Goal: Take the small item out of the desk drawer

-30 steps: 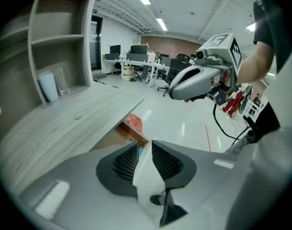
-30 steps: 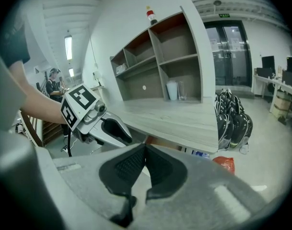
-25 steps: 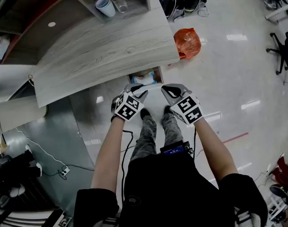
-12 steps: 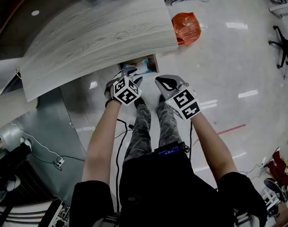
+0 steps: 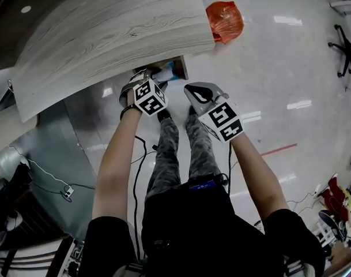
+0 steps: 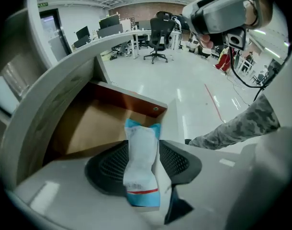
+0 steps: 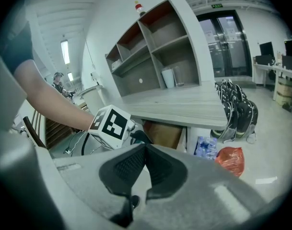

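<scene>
A small white packet with blue ends (image 6: 142, 164) stands upright between the jaws of my left gripper (image 6: 142, 145), which are opening. Its sides lie right against both black ribbed pads (image 6: 110, 164). Behind it is the open desk drawer (image 6: 88, 128), with a brown inside and a red-brown front board. In the head view the left gripper (image 5: 145, 81) reaches into the drawer (image 5: 181, 68) under the desk's edge, and the packet (image 5: 166, 72) shows just past it. My right gripper (image 5: 199, 94) hangs to the right of the drawer, shut with nothing in it (image 7: 146, 150).
The grey wood-grain desk top (image 5: 106, 33) overhangs the drawer. An orange plastic bag (image 5: 224, 19) lies on the glossy floor at the desk's far corner, with packed water bottles (image 7: 205, 147) and black bags (image 7: 237, 114) nearby. A shelf unit (image 7: 155, 56) stands on the desk. Cables run across the floor at left.
Both grippers have moved forward to the desk. The left one went from in front of the drawer into its mouth, up to the packet. The right stayed shut.
</scene>
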Action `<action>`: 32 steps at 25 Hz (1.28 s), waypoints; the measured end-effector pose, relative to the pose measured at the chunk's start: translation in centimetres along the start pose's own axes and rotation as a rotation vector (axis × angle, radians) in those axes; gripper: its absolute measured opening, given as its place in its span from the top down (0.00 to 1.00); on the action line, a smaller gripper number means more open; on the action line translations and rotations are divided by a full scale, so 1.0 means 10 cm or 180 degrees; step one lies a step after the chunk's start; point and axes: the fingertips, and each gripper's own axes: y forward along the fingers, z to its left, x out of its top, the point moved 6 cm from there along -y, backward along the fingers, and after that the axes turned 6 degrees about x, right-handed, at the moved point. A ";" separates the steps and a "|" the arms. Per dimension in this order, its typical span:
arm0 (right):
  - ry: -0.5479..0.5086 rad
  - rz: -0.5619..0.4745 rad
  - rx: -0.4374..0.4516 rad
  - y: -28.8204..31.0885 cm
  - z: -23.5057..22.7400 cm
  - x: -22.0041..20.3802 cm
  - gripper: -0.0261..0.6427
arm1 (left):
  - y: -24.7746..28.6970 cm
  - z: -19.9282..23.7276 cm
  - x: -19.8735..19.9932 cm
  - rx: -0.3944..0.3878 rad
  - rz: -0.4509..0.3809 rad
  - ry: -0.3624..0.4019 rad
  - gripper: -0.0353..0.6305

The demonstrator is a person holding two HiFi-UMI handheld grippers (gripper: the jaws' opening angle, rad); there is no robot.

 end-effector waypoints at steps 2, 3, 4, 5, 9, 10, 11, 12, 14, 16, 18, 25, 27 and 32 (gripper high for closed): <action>0.0003 0.0015 -0.0003 0.03 -0.02 -0.04 0.96 | 0.05 0.01 -0.01 -0.0020 0.0034 0.0055 0.65; 0.0008 0.0018 -0.0001 0.04 -0.02 -0.05 0.96 | 0.08 0.02 -0.01 -0.0031 0.0057 0.0075 0.65; 0.0015 0.0019 0.0000 0.04 -0.03 -0.07 0.96 | 0.11 0.02 -0.02 -0.0039 0.0085 0.0093 0.65; 0.0022 0.0018 0.0000 0.05 -0.04 -0.08 0.96 | 0.14 0.02 -0.03 -0.0044 0.0118 0.0103 0.65; 0.0041 0.0011 0.0003 0.05 -0.06 -0.10 0.96 | 0.24 0.05 -0.08 -0.0037 0.0226 0.0109 0.66; 0.0043 0.0010 0.0005 0.05 -0.07 -0.10 0.96 | 0.26 0.05 -0.08 -0.0022 0.0242 0.0122 0.65; 0.0044 0.0008 0.0007 0.04 -0.07 -0.09 0.96 | 0.27 0.06 -0.08 -0.0002 0.0255 0.0146 0.65; 0.0047 0.0005 0.0005 0.04 -0.08 -0.09 0.96 | 0.28 0.06 -0.08 0.0023 0.0271 0.0173 0.66; 0.0065 -0.0016 -0.0014 0.04 -0.09 -0.09 0.96 | 0.31 0.05 -0.09 0.0061 0.0323 0.0221 0.67; 0.0080 -0.0029 -0.0022 0.03 -0.11 -0.09 0.96 | 0.32 0.03 -0.09 0.0069 0.0386 0.0277 0.68; 0.0084 -0.0036 -0.0022 0.02 -0.12 -0.09 0.96 | 0.35 0.02 -0.08 0.0082 0.0426 0.0327 0.69; 0.0109 -0.0038 -0.0053 -0.01 -0.15 -0.07 0.96 | 0.33 0.02 -0.05 0.0039 0.0345 0.0240 0.70; 0.0107 -0.0038 -0.0058 -0.01 -0.16 -0.06 0.96 | 0.29 0.04 -0.05 0.0054 0.0296 0.0182 0.70; 0.0093 -0.0055 -0.0074 -0.04 -0.15 -0.01 0.96 | 0.18 0.07 -0.02 0.0099 0.0188 0.0041 0.70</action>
